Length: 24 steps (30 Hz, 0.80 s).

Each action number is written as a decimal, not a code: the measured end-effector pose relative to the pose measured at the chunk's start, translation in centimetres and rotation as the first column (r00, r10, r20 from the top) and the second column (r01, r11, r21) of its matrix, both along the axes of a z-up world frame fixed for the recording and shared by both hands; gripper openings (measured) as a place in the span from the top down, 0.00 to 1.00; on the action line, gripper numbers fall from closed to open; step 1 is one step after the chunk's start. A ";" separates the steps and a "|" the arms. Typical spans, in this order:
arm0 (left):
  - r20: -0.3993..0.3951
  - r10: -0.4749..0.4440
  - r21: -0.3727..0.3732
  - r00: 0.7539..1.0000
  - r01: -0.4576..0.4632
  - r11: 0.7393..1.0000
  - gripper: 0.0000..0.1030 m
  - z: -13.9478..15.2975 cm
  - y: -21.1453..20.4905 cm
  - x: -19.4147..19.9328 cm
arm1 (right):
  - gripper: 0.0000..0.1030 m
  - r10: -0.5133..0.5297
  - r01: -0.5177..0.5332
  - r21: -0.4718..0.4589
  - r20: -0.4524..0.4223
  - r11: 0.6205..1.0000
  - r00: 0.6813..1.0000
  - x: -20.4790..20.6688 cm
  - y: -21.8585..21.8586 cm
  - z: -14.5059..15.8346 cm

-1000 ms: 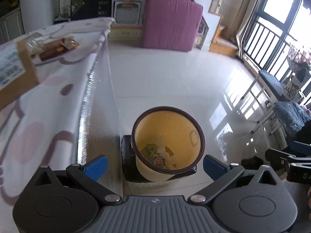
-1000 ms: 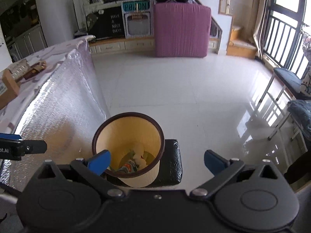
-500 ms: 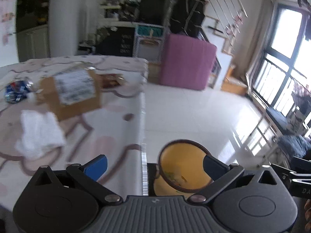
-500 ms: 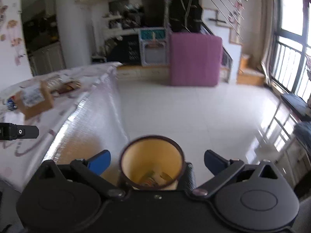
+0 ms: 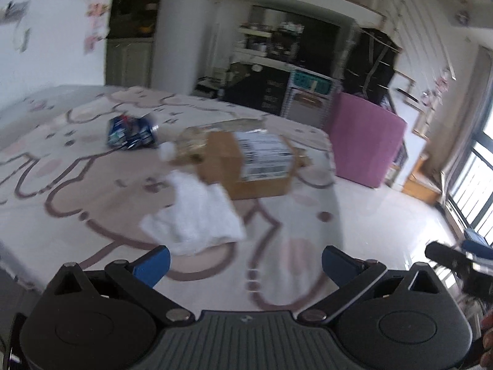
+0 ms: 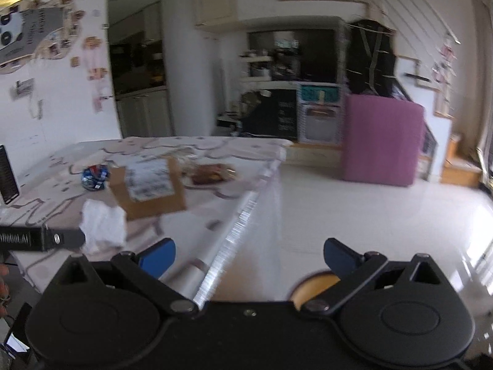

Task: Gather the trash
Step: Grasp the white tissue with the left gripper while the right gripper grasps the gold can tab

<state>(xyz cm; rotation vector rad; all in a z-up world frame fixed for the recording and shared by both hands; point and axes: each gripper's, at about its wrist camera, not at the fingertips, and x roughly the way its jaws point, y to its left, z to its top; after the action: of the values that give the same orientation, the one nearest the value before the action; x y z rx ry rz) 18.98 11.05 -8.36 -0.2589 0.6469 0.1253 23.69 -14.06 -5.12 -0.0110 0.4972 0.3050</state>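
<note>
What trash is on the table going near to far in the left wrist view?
White tissue → cardboard box → blue wrapper.

We see print on the white shipping label (image 5: pixel 265 154) atop the cardboard box (image 5: pixel 246 166), barcode lines included, but it's too blurred to read. White lettering on the other gripper's black arm (image 6: pixel 40 239) blurs too.
</note>
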 end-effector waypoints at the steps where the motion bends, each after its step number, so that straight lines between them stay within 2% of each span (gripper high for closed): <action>1: -0.004 0.013 -0.009 1.000 -0.013 1.000 0.00 -0.3 0.8 0.0 | 0.00 0.014 -0.014 -0.001 0.005 1.000 1.000 0.5 1.0 0.1; 7: -0.020 0.068 -0.073 0.997 -0.069 0.995 0.00 -2.2 4.7 0.2 | 0.00 0.088 -0.088 0.005 0.026 0.996 0.996 5.2 7.8 0.8; 11: -0.015 0.080 -0.111 0.997 -0.082 0.990 0.00 -3.1 6.4 0.5 | 0.00 0.104 -0.103 -0.025 0.039 0.994 0.994 9.7 13.3 1.5; 14: -0.009 0.077 -0.137 0.997 -0.078 0.987 0.00 -3.5 7.1 0.8 | 0.00 0.085 -0.083 -0.060 0.029 0.995 0.996 13.0 16.7 1.7; 18: 0.012 0.066 -0.152 0.998 -0.063 0.986 0.00 -3.8 7.5 1.4 | 0.00 0.056 -0.059 -0.105 -0.036 0.993 0.998 17.1 20.8 1.4; 24: 0.026 0.031 -0.156 0.999 -0.026 0.987 0.00 -4.9 7.4 3.6 | 0.00 -0.023 0.003 -0.183 -0.106 0.983 0.994 19.8 22.5 0.2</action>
<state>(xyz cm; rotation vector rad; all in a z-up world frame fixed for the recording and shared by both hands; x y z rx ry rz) 22.56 18.49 -13.23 -0.4201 0.6258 0.0986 43.51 8.42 -4.96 -0.1699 0.6313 0.2471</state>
